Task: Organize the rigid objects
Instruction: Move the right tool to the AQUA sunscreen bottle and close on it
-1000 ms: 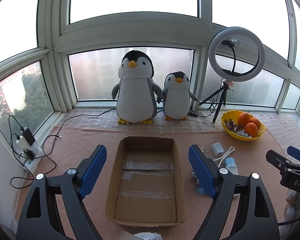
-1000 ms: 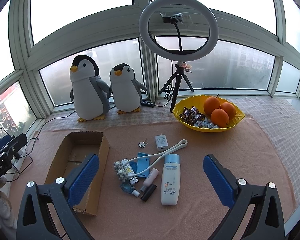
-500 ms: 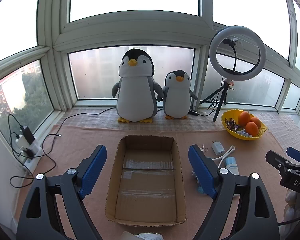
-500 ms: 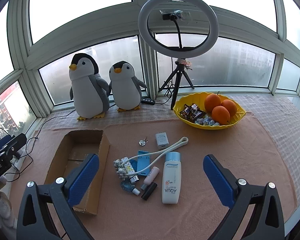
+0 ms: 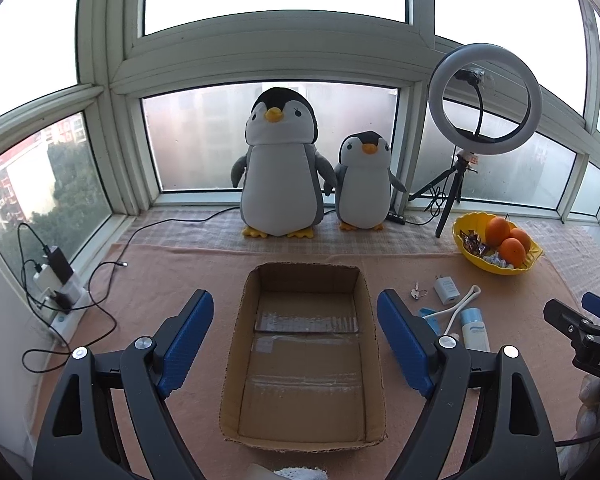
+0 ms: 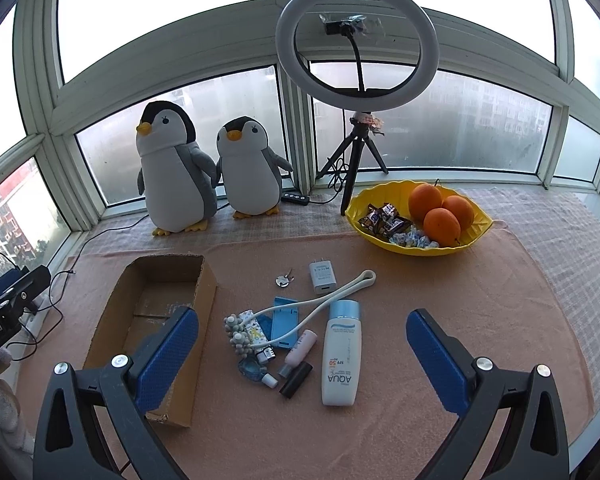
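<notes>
An empty cardboard box (image 5: 304,360) (image 6: 156,320) lies open on the pink cloth. My left gripper (image 5: 296,340) hovers open above it, nothing between its blue pads. To the box's right lies a pile of small items: a white sunscreen tube (image 6: 341,352), a white charger plug (image 6: 322,277), a blue case (image 6: 285,322), a white neck band (image 6: 324,300), a small pink bottle (image 6: 298,346), a black tube (image 6: 296,379), a bead string (image 6: 236,330) and keys (image 6: 284,279). My right gripper (image 6: 300,356) hangs open above this pile.
Two plush penguins (image 5: 278,168) (image 5: 364,182) stand at the window. A ring light on a tripod (image 6: 358,44) and a yellow bowl (image 6: 472,236) with oranges and sweets sit at the back right. A power strip with cables (image 5: 56,284) lies at the left edge.
Both views have shifted only slightly; the right gripper has drifted a little over the pile. Nothing was taken hold of.
</notes>
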`<state>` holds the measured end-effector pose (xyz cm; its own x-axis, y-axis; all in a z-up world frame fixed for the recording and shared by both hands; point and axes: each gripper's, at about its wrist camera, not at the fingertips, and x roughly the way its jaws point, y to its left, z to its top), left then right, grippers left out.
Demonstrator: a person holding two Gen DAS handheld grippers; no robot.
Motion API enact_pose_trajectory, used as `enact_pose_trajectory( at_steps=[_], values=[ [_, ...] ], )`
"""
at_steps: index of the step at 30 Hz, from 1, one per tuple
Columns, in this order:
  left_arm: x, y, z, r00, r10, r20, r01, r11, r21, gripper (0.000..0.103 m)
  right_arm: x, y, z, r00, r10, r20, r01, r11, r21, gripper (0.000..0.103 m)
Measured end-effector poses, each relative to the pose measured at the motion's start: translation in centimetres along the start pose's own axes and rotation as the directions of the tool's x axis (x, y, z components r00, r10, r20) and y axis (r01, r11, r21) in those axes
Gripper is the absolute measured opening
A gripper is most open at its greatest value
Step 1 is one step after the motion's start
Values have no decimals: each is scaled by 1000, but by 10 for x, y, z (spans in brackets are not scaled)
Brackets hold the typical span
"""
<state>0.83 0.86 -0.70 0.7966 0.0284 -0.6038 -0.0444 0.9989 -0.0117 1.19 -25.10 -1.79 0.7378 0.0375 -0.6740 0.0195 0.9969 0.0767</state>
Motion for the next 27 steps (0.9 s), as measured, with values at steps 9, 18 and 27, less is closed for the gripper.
enact_pose_trajectory(
  at_steps=[9, 18, 27],
  values=[
    [20, 30, -14, 996, 60, -71, -62, 998, -24, 84, 11, -8, -5, 1000, -19, -19, 19, 1000, 7, 103],
    [60, 53, -44, 974, 86, -208, -96, 995, -37, 84, 22, -22, -11, 998, -41, -44, 42, 999, 18, 103],
    [106, 58, -86, 927, 109, -360, -121, 993, -10, 84, 43, -45, -20, 990, -101, -96, 104, 994, 29, 103]
  ],
)
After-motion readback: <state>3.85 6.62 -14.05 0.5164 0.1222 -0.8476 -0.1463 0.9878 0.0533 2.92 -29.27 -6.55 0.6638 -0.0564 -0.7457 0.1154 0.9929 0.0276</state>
